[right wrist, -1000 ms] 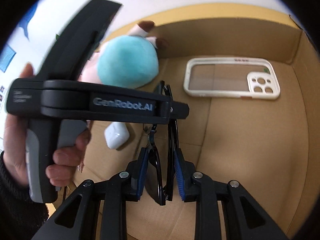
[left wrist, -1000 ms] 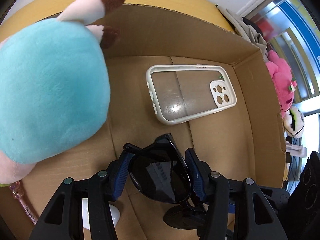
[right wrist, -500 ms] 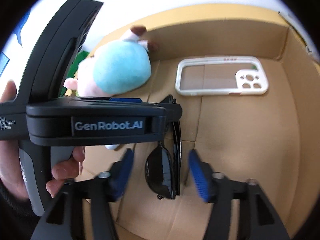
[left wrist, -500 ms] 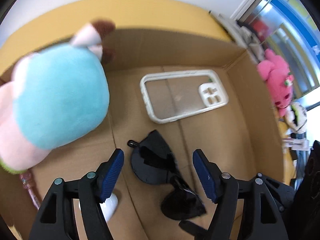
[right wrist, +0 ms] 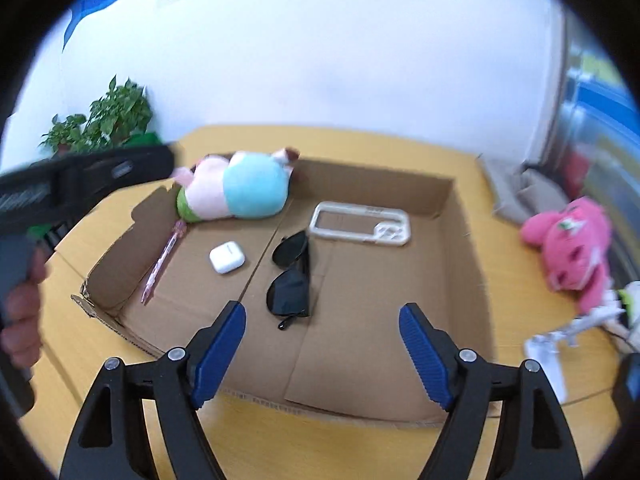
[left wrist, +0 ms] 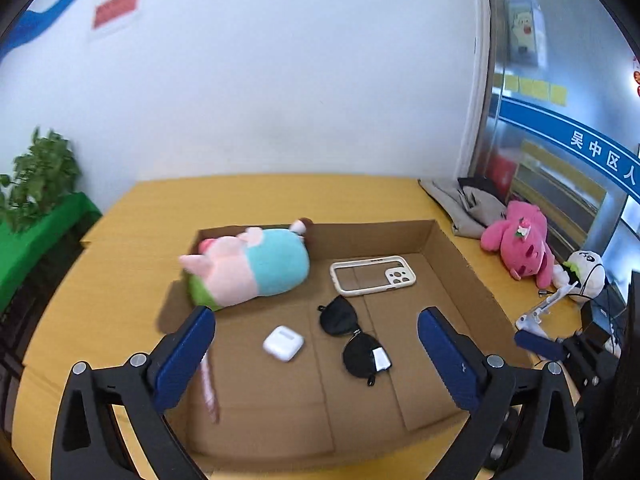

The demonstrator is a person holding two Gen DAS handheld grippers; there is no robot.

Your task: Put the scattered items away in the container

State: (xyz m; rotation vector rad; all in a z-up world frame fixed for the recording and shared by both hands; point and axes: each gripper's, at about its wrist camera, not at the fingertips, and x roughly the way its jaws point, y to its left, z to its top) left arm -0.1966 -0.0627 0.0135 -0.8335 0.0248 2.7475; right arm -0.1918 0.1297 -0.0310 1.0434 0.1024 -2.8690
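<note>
Glossy black sunglasses (right wrist: pixel 291 278) lie folded on the corrugated cardboard box (right wrist: pixel 466 248) floor, near its middle. The left gripper (left wrist: pixel 316 354) and right gripper (right wrist: pixel 322 350), jaws just opened wide, hold nothing.

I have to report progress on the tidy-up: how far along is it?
Done: the cardboard box holds the sunglasses, phone case, earbud case, pink pen and blue plush. In hand: nothing; the left tool and right tool have just opened, empty. Possibly left: the pink plush beside the box.
</note>
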